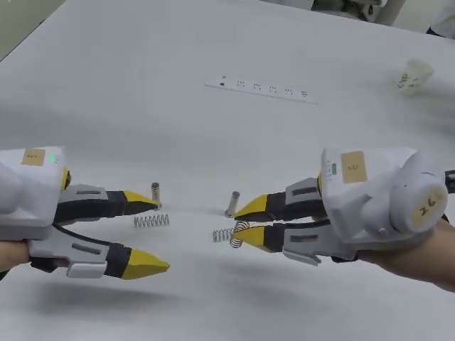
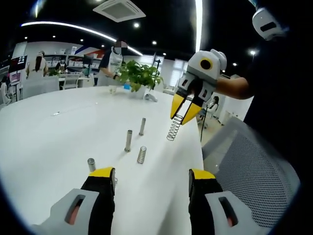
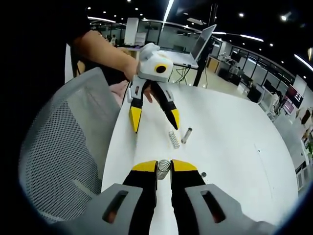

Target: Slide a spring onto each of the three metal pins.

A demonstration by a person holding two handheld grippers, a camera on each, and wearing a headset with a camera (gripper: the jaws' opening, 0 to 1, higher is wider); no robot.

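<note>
My right gripper (image 1: 243,224) is shut on one end of a coil spring (image 1: 226,234), held just above the white table (image 1: 213,135); the spring's end shows between its own jaws (image 3: 163,168). A metal pin (image 1: 233,202) stands right behind its tips. A second pin (image 1: 155,190) stands by the upper tip of my open left gripper (image 1: 151,234), and a loose spring (image 1: 151,221) lies between its jaws. In the left gripper view, three pins (image 2: 128,140) stand upright, with a spring (image 2: 142,154) beside them and the right gripper (image 2: 183,110) beyond.
A white power strip (image 1: 259,89) lies at the table's far middle and a plastic cup (image 1: 414,74) at the far right. A grey mesh chair (image 3: 63,147) stands at the near table edge. A potted plant (image 2: 139,73) sits at the table's far end.
</note>
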